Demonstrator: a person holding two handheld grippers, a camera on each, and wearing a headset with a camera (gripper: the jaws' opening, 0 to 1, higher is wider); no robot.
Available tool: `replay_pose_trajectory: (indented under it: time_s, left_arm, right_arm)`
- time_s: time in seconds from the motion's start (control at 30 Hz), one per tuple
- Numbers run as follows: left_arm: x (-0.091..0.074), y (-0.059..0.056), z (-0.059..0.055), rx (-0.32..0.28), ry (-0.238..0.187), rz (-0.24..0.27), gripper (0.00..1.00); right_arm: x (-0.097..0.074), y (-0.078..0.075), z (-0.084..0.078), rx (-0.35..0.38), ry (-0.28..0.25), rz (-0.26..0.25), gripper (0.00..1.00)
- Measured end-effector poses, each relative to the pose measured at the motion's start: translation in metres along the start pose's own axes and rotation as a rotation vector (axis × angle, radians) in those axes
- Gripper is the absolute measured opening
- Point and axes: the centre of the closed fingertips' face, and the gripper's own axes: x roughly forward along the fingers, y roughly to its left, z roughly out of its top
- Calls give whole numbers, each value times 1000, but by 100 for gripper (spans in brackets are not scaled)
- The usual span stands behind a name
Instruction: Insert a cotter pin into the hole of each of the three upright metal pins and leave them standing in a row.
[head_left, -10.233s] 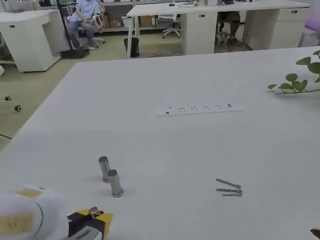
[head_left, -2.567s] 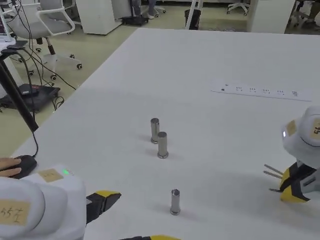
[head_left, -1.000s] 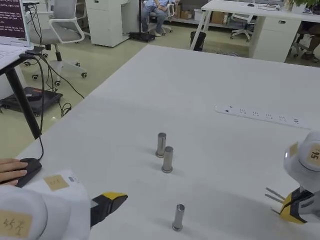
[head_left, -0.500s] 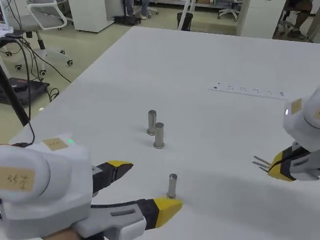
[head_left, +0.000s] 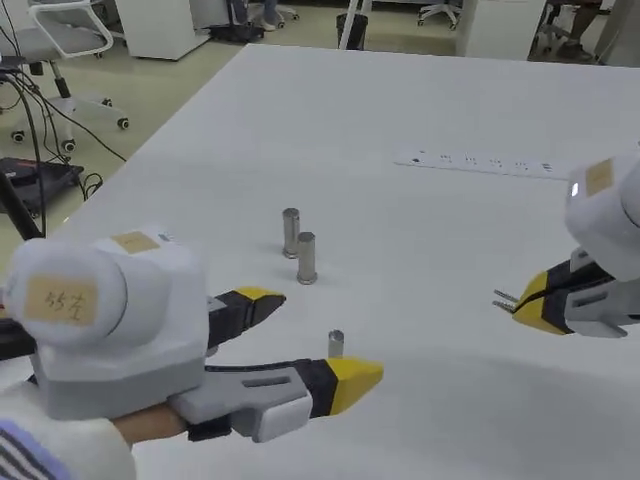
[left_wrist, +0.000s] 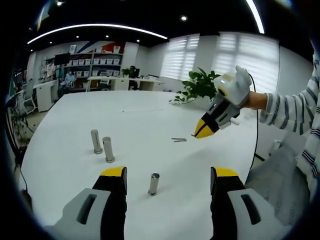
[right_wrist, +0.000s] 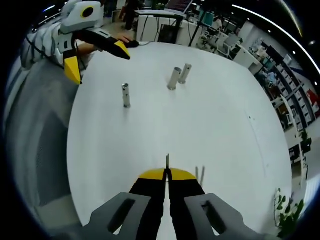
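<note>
Jaws of the left gripper (left_wrist: 170, 175) are standing wide open and gripping nothing. The nearest metal pin (left_wrist: 154, 184) is standing upright in the gap between the yellow tips, touching neither. Jaws of the right gripper (right_wrist: 167, 176) are pressing together on a cotter pin (right_wrist: 167, 161), whose thin end is poking out past the tips. Two loose cotter pins (left_wrist: 179, 140) are lying on the table (head_left: 420, 90) just beside that gripper. Two other metal pins (head_left: 307, 258) are standing upright close together, farther out from the left gripper and nearer the table's left edge than its right. Bare tabletop is stretching wide between the metal pins and the right gripper, and on past them to a power strip (head_left: 480, 162) lying well apart.
</note>
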Motion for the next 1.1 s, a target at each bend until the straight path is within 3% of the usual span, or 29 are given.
replay_pose_trajectory:
  time_s: [0.13, 0.7, 1.1]
  left_arm:
    - [4, -1, 4, 3, -1, -15, 66]
    - [14, 1, 23, -107, -65, -62, 55]
    - [17, -2, 27, -175, -67, -89, 45]
  right_arm:
    - [-3, 5, 5, -4, -32, -14, 2]
    - [-10, 22, 25, -5, -173, -51, 2]
    - [-19, 32, 49, -18, -251, -82, 2]
